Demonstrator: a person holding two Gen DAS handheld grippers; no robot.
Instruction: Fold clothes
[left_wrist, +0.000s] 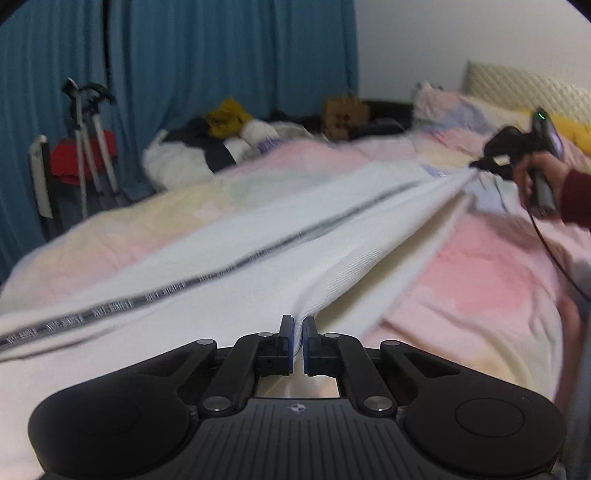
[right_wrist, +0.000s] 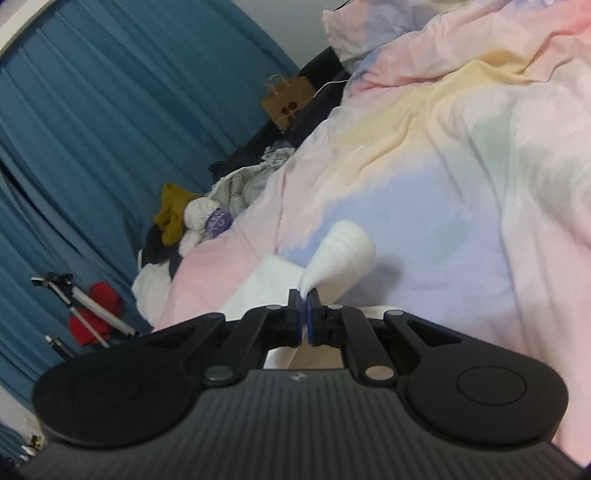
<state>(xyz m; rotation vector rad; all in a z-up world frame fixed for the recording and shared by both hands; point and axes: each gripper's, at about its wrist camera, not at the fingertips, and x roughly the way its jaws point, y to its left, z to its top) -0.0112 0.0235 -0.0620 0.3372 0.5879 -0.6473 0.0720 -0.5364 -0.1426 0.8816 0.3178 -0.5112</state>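
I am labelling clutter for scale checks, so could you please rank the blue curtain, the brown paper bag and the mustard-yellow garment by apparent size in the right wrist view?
1. blue curtain, by far the largest.
2. and 3. brown paper bag and mustard-yellow garment look alike in size; I would not rank them.

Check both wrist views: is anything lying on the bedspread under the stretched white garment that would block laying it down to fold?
Nothing visible does. The white garment hangs taut between the left gripper and right gripper over bare pastel bedspread; the clothes pile sits beyond the far edge.
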